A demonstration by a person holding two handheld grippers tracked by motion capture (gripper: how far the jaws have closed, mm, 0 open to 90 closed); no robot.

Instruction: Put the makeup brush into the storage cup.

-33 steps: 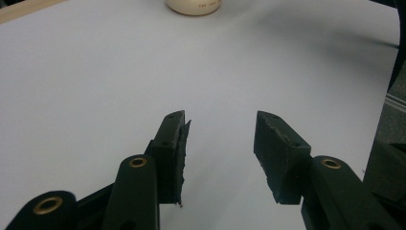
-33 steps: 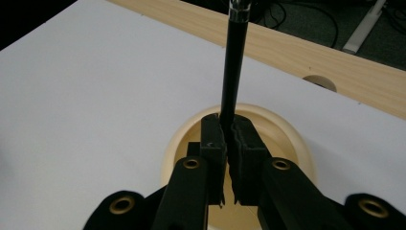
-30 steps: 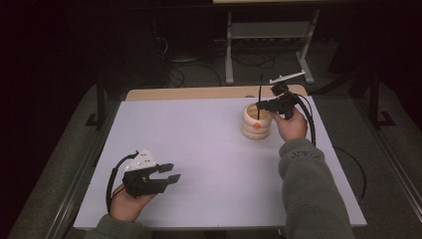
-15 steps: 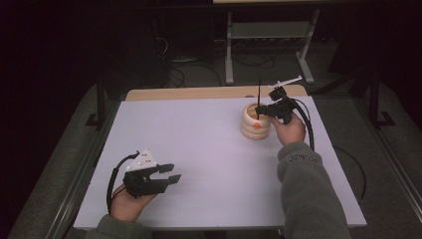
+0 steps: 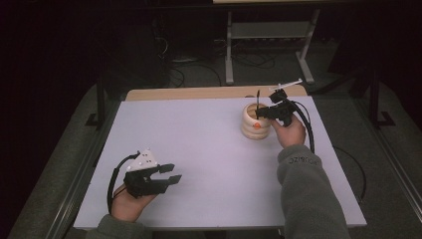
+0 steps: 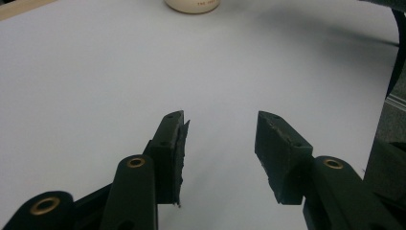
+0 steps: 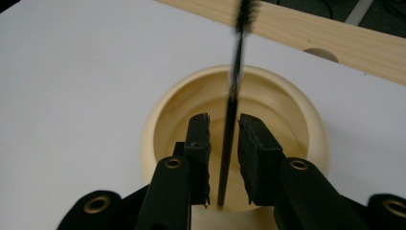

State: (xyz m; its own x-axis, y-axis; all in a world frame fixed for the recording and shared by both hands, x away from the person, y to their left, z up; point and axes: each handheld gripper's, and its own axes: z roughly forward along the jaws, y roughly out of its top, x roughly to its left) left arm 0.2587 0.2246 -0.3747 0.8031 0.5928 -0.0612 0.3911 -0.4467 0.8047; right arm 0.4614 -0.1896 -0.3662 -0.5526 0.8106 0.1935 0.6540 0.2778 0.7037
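A cream-coloured ribbed cup (image 5: 256, 123) is seen standing upright on the white table (image 5: 209, 149), towards its far right part, near the wooden strip (image 5: 199, 93) along the far edge. An orange mark is borne on the cup's side in the high view. A thin black stick (image 7: 231, 120) is held inside the cup; its lower end is lost within the cup's pale interior, and its upper end, which carries a blurred bristly tip, rises above the rim and leans slightly. Nothing else can be made out inside the cup.

The right tongs (image 7: 225, 139) are positioned over the cup's mouth, and their jaws have just been opening: the stick is seen between them with a narrow gap on each side, so it is not clamped. In the high view the right tongs (image 5: 261, 113) are placed just beside the cup's rim.

The left tongs (image 6: 221, 143) are kept well apart from the cup, low over the near left part of the table, with the jaws apart and nothing between them. The cup's base (image 6: 192, 5) is caught at the top of the left gripper view.
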